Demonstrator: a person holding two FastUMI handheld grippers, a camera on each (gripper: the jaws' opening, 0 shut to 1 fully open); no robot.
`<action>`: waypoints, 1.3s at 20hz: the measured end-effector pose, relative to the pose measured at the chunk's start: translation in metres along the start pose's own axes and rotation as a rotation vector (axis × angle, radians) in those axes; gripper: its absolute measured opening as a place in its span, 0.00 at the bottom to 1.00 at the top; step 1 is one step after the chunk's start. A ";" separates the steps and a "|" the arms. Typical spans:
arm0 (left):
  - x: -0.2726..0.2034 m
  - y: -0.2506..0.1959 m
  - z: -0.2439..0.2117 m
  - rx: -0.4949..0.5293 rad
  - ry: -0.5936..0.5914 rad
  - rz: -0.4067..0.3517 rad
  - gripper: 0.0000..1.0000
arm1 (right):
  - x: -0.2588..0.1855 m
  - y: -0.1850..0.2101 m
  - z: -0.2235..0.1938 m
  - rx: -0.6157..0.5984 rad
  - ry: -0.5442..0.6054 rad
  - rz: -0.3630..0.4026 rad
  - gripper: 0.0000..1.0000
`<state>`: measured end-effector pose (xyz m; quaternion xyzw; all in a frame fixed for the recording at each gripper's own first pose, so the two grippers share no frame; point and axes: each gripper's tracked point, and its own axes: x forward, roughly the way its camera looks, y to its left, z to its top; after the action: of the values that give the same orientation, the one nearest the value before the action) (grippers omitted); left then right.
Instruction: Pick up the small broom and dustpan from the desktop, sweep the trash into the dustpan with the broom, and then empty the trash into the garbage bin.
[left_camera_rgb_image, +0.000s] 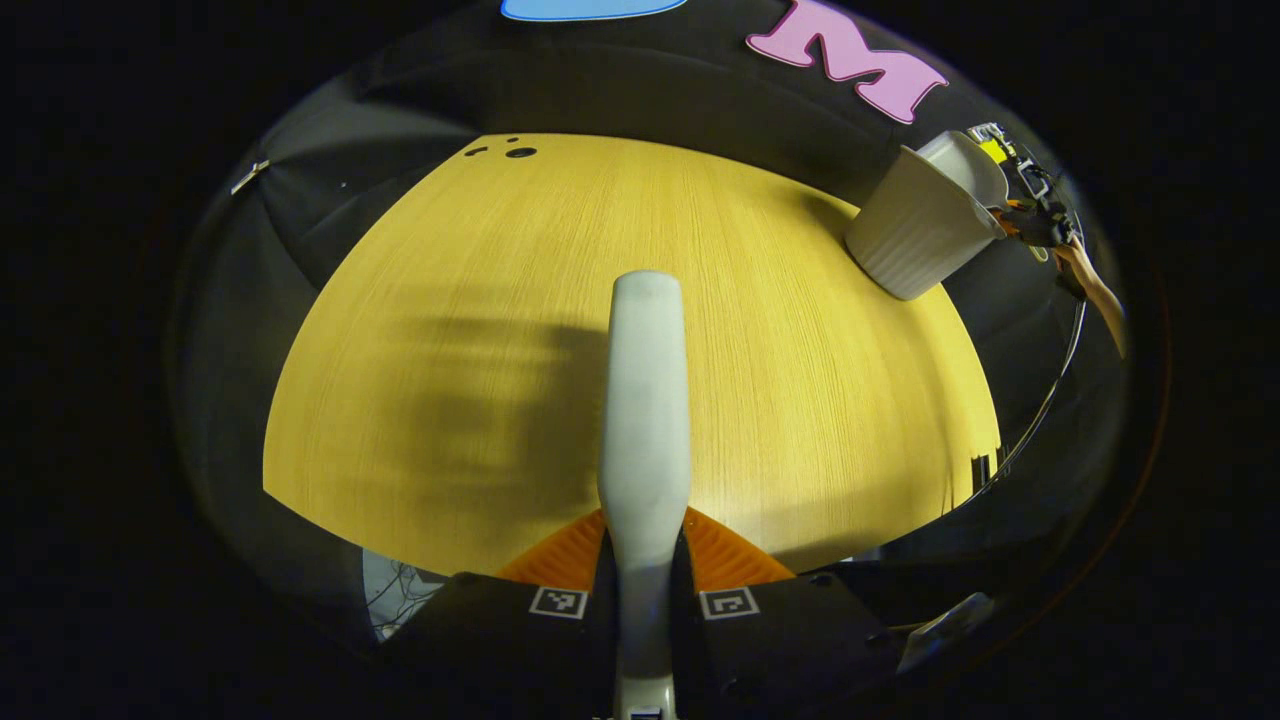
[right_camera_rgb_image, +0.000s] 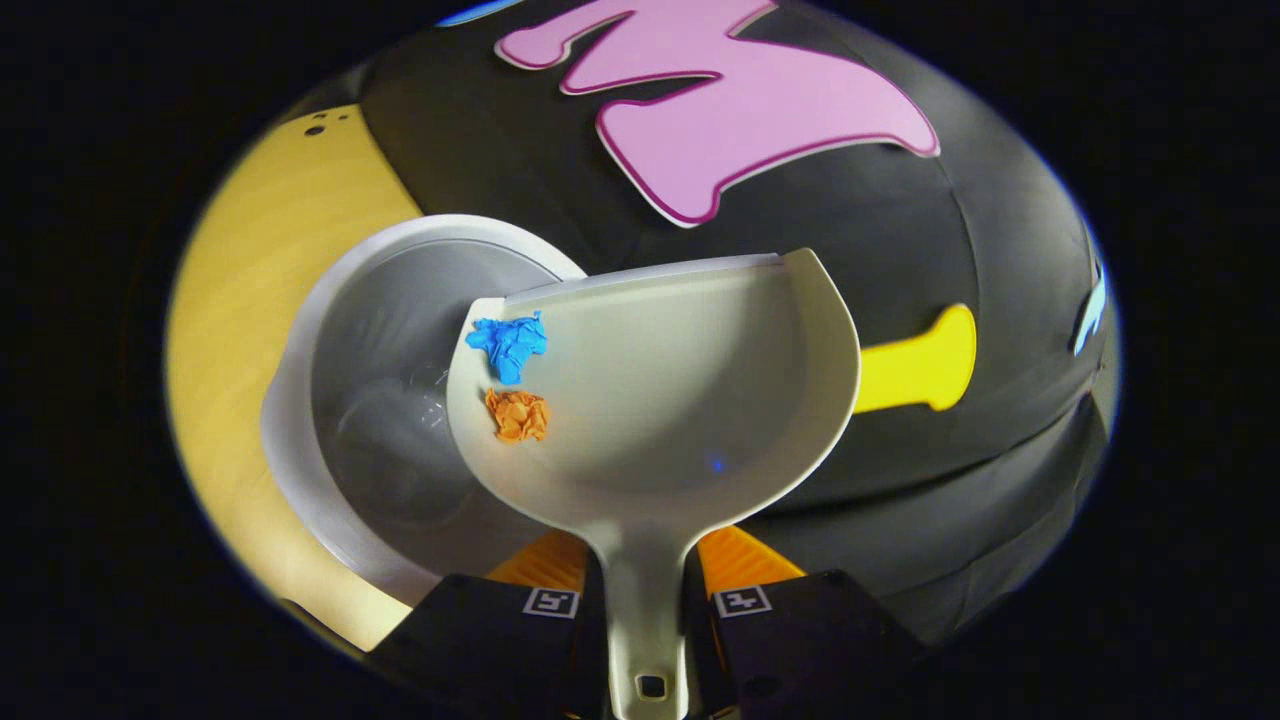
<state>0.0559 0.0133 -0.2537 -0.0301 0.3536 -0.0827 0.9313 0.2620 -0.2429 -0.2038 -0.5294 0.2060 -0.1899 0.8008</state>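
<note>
My left gripper (left_camera_rgb_image: 645, 545) is shut on the pale handle of the small broom (left_camera_rgb_image: 645, 400), which points forward over the wooden table (left_camera_rgb_image: 450, 300). At the far right of that view the white garbage bin (left_camera_rgb_image: 915, 235) stands with the dustpan (left_camera_rgb_image: 965, 160) held above its rim by the right gripper (left_camera_rgb_image: 1040, 215) and a hand. In the right gripper view my right gripper (right_camera_rgb_image: 640, 560) is shut on the handle of the grey dustpan (right_camera_rgb_image: 690, 390), which is tilted to the left over the open bin (right_camera_rgb_image: 300, 350). A blue paper scrap (right_camera_rgb_image: 508, 345) and an orange scrap (right_camera_rgb_image: 517, 415) lie at the pan's left edge.
The bin stands at the table's far right corner, close to the black cloth wall. Small dark holes (left_camera_rgb_image: 520, 152) mark the table's far edge. The table's near edge runs just under my left gripper. A strip of table (right_camera_rgb_image: 240, 300) lies left of the bin.
</note>
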 end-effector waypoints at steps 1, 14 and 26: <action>0.000 -0.001 0.000 -0.002 0.002 0.001 0.27 | 0.000 -0.006 0.004 -0.054 -0.006 -0.006 0.34; -0.004 -0.004 0.003 -0.012 0.005 0.002 0.27 | -0.017 -0.040 -0.009 -0.322 -0.009 -0.094 0.34; -0.001 -0.008 0.012 -0.021 -0.006 0.019 0.27 | -0.014 -0.023 -0.026 0.241 0.122 0.207 0.34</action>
<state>0.0617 0.0054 -0.2429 -0.0370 0.3520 -0.0702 0.9326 0.2340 -0.2643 -0.1902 -0.3930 0.2832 -0.1615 0.8598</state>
